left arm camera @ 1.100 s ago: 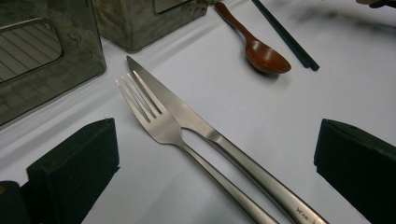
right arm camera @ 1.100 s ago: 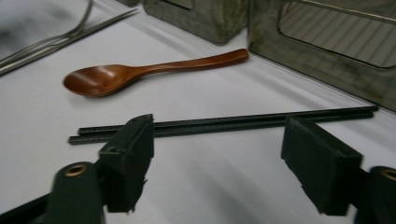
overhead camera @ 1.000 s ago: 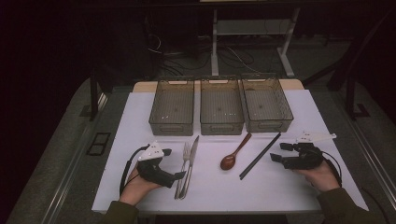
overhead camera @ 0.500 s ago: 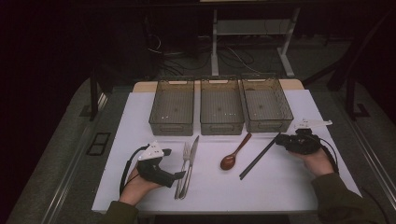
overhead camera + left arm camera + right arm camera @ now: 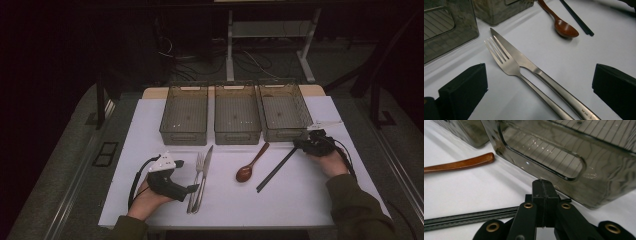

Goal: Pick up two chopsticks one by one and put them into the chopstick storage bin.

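Two grippers on the go here, one in each hand. My right gripper has just clamped its jaws down, and in the right gripper view the pads sit pressed flat together right at the top end of the chopsticks. The sticks run under and behind the jaws there, so I honestly can't tell if they're pinched or if the pads only met above them. From the high view the chopsticks lie on the white mat, slanting from my right gripper down toward 7 o'clock, ending near the spoon. The spoon sits at 9 o'clock of the sticks, bowl toward me.

My left gripper is wide open and holding nothing. In its own view the jaws stand well apart, with the fork and knife lying side by side on the mat between them, touching along the handles, not touching either pad.

Three bins at 12 o'clock: left bin, middle bin, right bin. My right gripper is just beside the right bin's near corner.
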